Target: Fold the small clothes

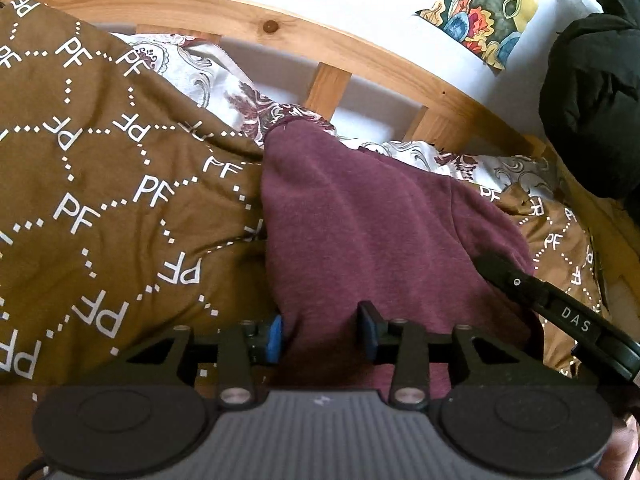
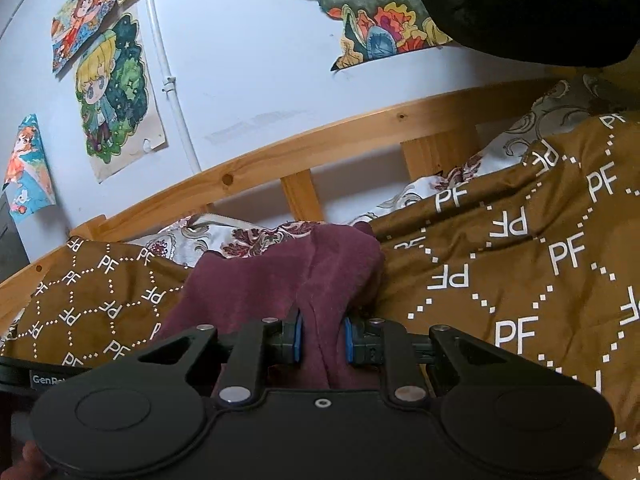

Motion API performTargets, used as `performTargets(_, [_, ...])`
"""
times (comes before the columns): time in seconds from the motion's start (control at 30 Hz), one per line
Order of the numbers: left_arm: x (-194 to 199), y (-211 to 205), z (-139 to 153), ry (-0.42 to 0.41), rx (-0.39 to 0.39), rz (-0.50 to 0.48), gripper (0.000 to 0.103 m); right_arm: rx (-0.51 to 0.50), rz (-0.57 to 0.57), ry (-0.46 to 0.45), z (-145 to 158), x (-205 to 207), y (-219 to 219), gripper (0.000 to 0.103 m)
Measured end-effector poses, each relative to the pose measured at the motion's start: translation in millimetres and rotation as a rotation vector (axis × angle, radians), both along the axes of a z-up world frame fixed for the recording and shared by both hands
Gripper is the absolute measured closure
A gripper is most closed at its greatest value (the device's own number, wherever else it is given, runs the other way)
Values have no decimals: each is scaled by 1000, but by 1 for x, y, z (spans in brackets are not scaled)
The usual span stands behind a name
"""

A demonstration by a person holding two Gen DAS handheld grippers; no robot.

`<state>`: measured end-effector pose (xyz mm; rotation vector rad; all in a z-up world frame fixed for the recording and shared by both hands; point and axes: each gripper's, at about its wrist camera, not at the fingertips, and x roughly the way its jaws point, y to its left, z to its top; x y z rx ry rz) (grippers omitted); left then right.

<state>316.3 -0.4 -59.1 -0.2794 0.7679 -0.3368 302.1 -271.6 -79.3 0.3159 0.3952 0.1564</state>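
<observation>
Maroon garment near edge hidden behind left claw body.

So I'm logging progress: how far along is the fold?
Done: the maroon garment lies on the brown blanket. In hand: the right gripper pinches a bunched edge; the left gripper stands open around the cloth. Left: no neat fold shows yet.

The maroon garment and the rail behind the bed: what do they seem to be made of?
The maroon garment looks like soft knit or fleece: matte, heathered, slightly fuzzy surface, draping in loose folds. The exact fibre cannot be told. The rail looks like light solid wood, probably pine: visible grain and dark knots, with a smooth, faintly glossy finish.
</observation>
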Motion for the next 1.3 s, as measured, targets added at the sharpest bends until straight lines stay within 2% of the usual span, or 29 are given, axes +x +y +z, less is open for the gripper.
performTargets(0.13, [1, 2, 0, 13, -7, 13, 50, 16, -11, 34, -4, 3, -3, 77])
performTargets(0.17, [1, 2, 1, 17, -12, 15, 47, 20, -19, 43, -6, 3, -5, 72])
performTargets(0.33, [-1, 7, 4, 21, -30, 48, 31, 32, -57, 78, -9, 4, -12, 63])
performTargets(0.5, [-10, 10, 16, -18, -26, 80, 11, -3, -97, 62, -3, -2, -13, 28])
performTargets(0.6, [-21, 10, 26, -50, -8, 103, 3, -20, -113, 46, 3, -9, -13, 17])
performTargets(0.7, [-31, 11, 35, -79, 17, 120, 1, -28, -124, 26, 11, -19, -13, 8])
performTargets(0.87, [-54, 9, 50, -126, 93, 156, 1, -59, -126, -19, 26, -42, -9, 1])
performTargets(0.93, [-62, 9, 57, -142, 109, 159, 1, -70, -120, -39, 33, -52, -8, 1])
performTargets(1.13, [-102, 13, 72, -192, 94, 188, 1, -91, -141, -93, 52, -94, -8, 1])
performTargets(1.3, [-136, 16, 74, -218, 106, 164, 1, -82, -136, -134, 59, -138, -6, 1])
